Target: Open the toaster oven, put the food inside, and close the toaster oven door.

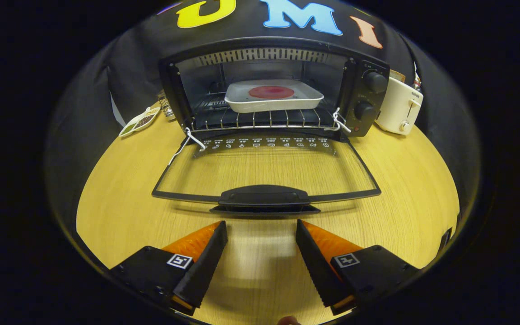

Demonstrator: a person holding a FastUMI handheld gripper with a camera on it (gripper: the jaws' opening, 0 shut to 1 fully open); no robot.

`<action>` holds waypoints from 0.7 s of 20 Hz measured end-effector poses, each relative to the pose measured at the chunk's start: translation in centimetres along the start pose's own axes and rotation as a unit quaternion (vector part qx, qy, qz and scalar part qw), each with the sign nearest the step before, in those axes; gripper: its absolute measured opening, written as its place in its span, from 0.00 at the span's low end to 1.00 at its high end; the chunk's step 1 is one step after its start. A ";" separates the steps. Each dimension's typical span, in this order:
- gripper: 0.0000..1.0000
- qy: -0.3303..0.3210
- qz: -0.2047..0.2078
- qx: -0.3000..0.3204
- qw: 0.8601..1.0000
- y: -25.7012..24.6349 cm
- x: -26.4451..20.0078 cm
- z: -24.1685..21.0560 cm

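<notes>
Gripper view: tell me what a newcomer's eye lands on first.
The black toaster oven at the back of the wooden table, its glass door folded flat toward the camera. Inside, on the wire rack, sits a white rectangular tray holding a round red food. The gripper hangs open, empty, just short of the door handle.

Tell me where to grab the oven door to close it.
Take the door by its raised handle on the free edge, from below. The door lies flat, hinged at the oven, so lifting swings it shut. The open gripper sits just short of it.
</notes>
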State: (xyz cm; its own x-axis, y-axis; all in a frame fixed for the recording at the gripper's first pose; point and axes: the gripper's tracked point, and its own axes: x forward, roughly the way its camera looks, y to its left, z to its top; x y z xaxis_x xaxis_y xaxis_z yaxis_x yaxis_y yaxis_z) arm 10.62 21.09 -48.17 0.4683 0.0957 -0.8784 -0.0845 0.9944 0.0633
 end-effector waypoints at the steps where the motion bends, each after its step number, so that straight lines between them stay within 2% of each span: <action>1: 0.97 0.002 -0.009 0.000 1.000 -0.2 0.1 -0.1; 4: 0.95 -0.001 -0.014 0.001 1.000 -0.2 0.1 0.2; 14: 0.95 -0.087 -0.020 -0.016 0.996 -0.3 -4.4 3.4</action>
State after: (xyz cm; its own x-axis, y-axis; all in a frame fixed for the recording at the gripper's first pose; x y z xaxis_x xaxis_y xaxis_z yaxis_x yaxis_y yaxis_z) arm 11.56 20.55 -42.70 0.6165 0.0660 -0.7846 -0.0896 0.9959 0.0133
